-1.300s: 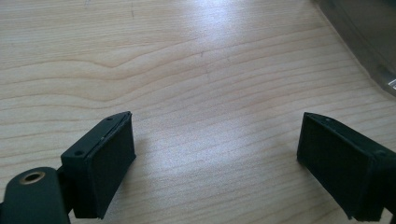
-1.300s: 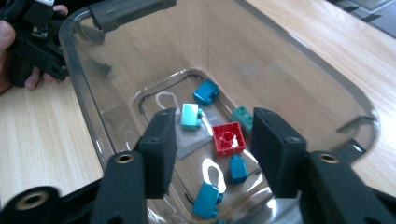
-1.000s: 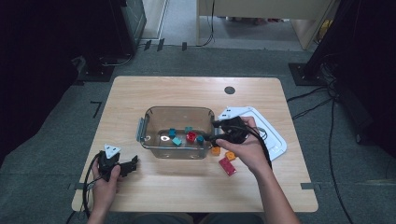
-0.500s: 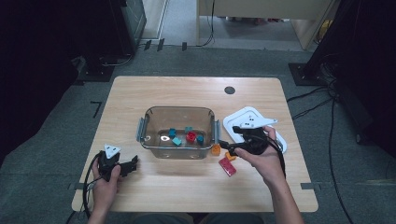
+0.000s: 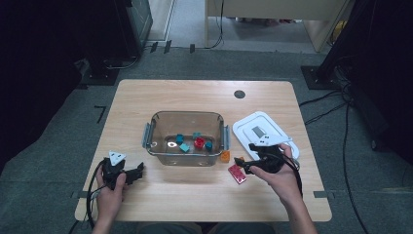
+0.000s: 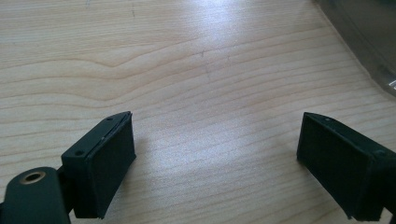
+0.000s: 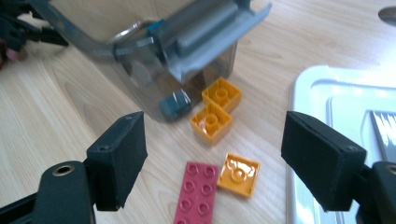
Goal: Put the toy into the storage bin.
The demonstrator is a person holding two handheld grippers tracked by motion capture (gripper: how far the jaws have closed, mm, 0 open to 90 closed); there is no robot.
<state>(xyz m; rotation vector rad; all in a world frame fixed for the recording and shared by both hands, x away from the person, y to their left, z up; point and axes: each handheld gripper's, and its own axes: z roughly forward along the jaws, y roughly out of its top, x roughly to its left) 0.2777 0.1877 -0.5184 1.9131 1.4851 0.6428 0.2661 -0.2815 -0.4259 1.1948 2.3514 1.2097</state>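
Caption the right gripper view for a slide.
Open right claw above red brick and orange bricks beside the clear bin.

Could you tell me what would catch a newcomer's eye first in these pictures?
Probably the clear bin at the middle of the table, with teal and red bricks inside. Next, the loose orange bricks and the red plate on the wood beside the bin, framed by the open right gripper. A white lid lies to the bin's right.
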